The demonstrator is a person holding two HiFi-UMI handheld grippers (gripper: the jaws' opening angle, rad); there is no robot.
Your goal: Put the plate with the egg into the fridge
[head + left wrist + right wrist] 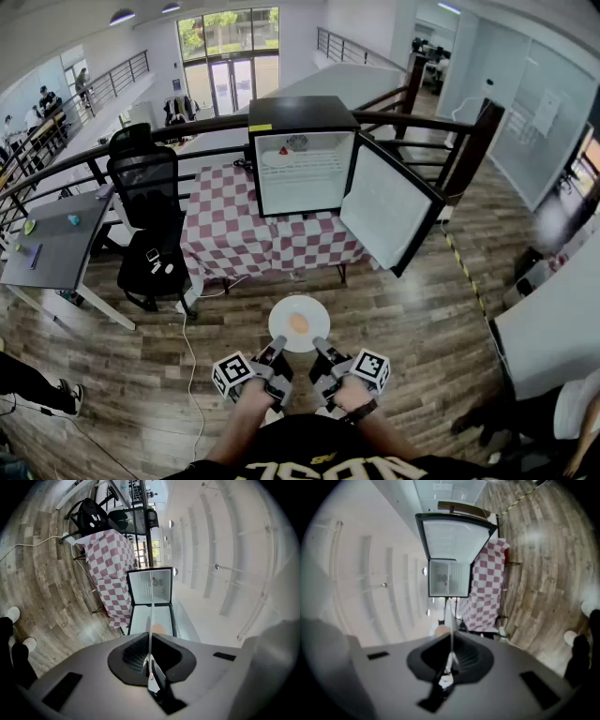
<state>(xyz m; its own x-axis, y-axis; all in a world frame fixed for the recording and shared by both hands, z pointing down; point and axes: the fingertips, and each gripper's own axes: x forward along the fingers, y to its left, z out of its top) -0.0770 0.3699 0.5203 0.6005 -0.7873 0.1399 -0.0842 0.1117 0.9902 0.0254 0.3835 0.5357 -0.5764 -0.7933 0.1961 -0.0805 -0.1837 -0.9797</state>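
Observation:
A white plate (298,322) with a fried egg (299,324) on it hangs above the wooden floor, held level at its near rim. My left gripper (277,347) is shut on the plate's left near edge. My right gripper (320,347) is shut on the right near edge. In the left gripper view the plate (150,632) shows edge-on between the jaws of the left gripper (151,660), the egg (158,629) just beyond. The right gripper (451,660) pinches the plate (451,632) likewise. Ahead, the black mini fridge (302,155) stands with its door (389,208) swung open to the right.
The fridge rests on a table with a red-and-white checked cloth (234,234). A black office chair (148,187) and a grey desk (56,244) stand to the left. A white cable (192,356) trails over the floor. A white counter (562,319) is at the right.

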